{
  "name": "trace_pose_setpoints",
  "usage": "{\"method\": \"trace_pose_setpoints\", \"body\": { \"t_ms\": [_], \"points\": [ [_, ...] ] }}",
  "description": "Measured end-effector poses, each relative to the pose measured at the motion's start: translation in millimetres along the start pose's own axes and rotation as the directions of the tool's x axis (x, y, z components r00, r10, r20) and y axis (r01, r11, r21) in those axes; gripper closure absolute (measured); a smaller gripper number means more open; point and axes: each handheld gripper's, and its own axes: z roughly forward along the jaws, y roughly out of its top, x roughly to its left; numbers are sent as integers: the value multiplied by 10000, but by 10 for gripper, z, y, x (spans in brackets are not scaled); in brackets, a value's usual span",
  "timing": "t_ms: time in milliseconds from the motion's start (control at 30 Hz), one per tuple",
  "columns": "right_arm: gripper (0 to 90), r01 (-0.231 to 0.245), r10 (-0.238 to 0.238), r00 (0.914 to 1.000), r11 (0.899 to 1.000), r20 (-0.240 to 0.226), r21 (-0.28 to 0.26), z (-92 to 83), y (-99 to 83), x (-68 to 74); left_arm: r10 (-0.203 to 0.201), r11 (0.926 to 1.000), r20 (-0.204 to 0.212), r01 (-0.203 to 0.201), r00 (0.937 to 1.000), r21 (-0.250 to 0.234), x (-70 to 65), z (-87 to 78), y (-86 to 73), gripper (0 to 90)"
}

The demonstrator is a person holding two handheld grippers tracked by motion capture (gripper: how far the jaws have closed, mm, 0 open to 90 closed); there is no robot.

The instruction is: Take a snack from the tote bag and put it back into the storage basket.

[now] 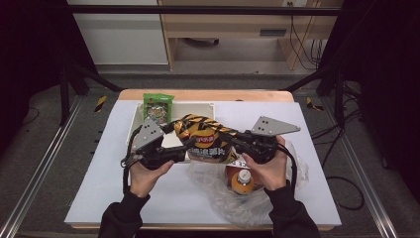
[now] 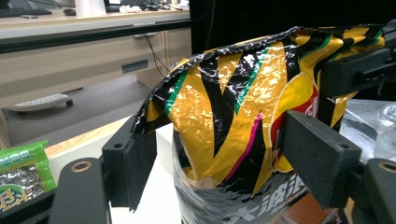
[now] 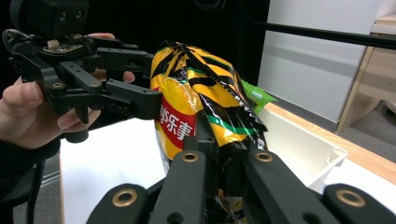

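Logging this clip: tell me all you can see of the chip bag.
The chip bag is crinkly foil, yellow with black stripes, green and pink edging and a red logo patch. It is puffed and sealed, held above the table over a white tray. The right gripper pinches one end; the left gripper has its jaws around the other side, open.

Hidden and cut-off parts

The chip bag point(image 2: 243, 121) runs off the bottom edge in the left gripper view; the green snack packet point(image 2: 21, 175) is cut by the left edge.
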Motion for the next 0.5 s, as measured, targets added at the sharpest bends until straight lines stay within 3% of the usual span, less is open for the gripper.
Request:
{"method": "trace_pose_setpoints", "body": {
  "t_ms": [267, 367, 433, 500],
  "points": [
    [886, 123, -124, 9998, 9999, -182, -79, 1, -21, 3, -251, 9995, 498, 242, 9984, 189, 18, 77, -64, 247],
    [885, 85, -86, 9998, 10000, -179, -12, 33, -30, 3, -211, 9994, 452, 199, 9988, 277, -4, 84, -59, 301],
    [882, 65, -65, 9999, 10000, -104, 9, 46, -34, 0, -349, 9990, 516, 333, 9981, 314, -14, 77, -58, 395],
    [877, 58, -58, 10000, 10000, -6, -31, 47, -37, -4, -223, 9992, 394, 209, 9990, 347, -37, 59, -51, 471]
  ]
}}
